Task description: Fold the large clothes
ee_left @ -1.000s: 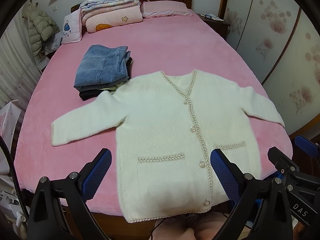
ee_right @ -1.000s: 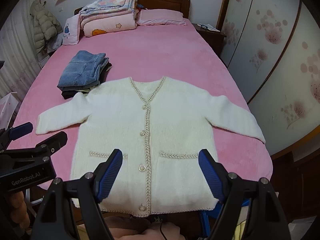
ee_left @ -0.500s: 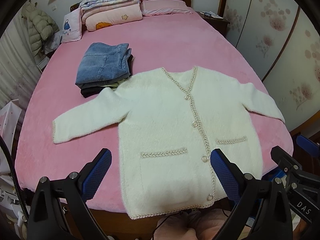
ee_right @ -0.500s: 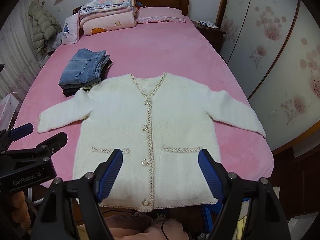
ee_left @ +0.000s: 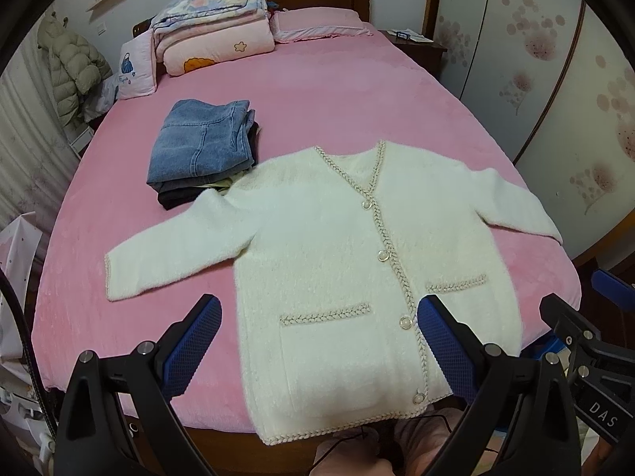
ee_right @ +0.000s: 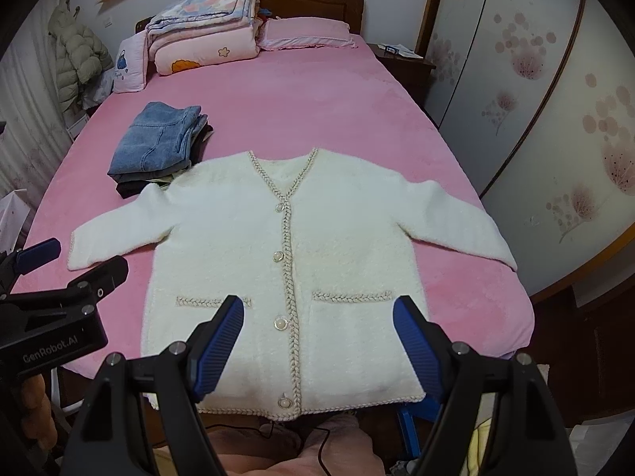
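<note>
A: What lies in front of you?

B: You face a wide bed (ee_left: 357,91) under a plush pink cover. On its near half your cream cardigan (ee_left: 341,261) lies flat and face up, fluffy knit, V-neck, braided beige trim, two trimmed pockets, pearly round buttons (ee_left: 383,256) down the front. Both sleeves spread outward; the hem hangs just over the bed's near edge.

A: Anything beside it?

B: A folded stack of jeans (ee_left: 202,146) sits by the cardigan's shoulder on your left, touching it. Folded quilts (ee_right: 206,27) are piled at the wooden headboard.

A: And your tongs?

B: Your left tongs (ee_left: 317,341) hover wide, above the hem, gripping nothing. Your right tongs (ee_right: 317,337) hover equally wide over the pockets, ribbed blue pads (ee_right: 416,341) empty.
</note>
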A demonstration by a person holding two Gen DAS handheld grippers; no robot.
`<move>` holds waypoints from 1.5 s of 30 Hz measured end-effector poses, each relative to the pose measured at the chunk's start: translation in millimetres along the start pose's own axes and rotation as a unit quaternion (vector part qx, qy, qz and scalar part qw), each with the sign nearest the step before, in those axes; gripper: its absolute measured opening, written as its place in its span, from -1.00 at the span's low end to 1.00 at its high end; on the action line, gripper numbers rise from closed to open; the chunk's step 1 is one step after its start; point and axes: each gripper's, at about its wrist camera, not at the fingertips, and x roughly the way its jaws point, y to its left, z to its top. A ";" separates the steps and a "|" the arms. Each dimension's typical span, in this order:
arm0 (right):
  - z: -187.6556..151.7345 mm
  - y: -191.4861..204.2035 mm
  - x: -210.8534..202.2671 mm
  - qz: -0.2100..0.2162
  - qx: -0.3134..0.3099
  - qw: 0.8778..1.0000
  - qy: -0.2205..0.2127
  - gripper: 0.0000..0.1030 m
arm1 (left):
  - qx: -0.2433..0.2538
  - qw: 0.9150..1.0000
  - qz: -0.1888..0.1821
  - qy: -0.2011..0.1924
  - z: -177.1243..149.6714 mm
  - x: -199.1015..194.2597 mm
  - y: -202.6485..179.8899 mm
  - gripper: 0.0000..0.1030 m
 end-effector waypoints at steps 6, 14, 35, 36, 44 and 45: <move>3.8 -5.7 0.9 -0.001 0.004 1.000 -0.003 0.52 | 0.002 1.000 -0.001 -0.009 8.6 -2.4 -4.9 0.92; 12.6 -23.8 0.6 0.000 0.012 1.000 -0.015 0.52 | 0.006 0.999 0.003 -0.035 28.5 -9.6 -19.3 0.92; 62.4 -239.0 62.2 0.037 0.142 0.987 -0.060 0.52 | 0.044 0.995 -0.054 -0.071 161.3 9.9 -198.2 0.92; 65.0 -260.4 70.9 0.036 0.153 0.986 -0.059 0.52 | 0.044 0.995 -0.064 -0.068 169.0 15.3 -212.2 0.92; 50.1 -407.8 165.7 0.032 0.252 0.967 -0.004 0.51 | 0.113 0.992 -0.048 -0.021 212.7 108.4 -359.6 0.92; 46.9 -418.2 177.2 0.029 0.259 0.965 0.006 0.46 | 0.116 0.992 -0.052 -0.012 215.4 125.9 -375.3 0.92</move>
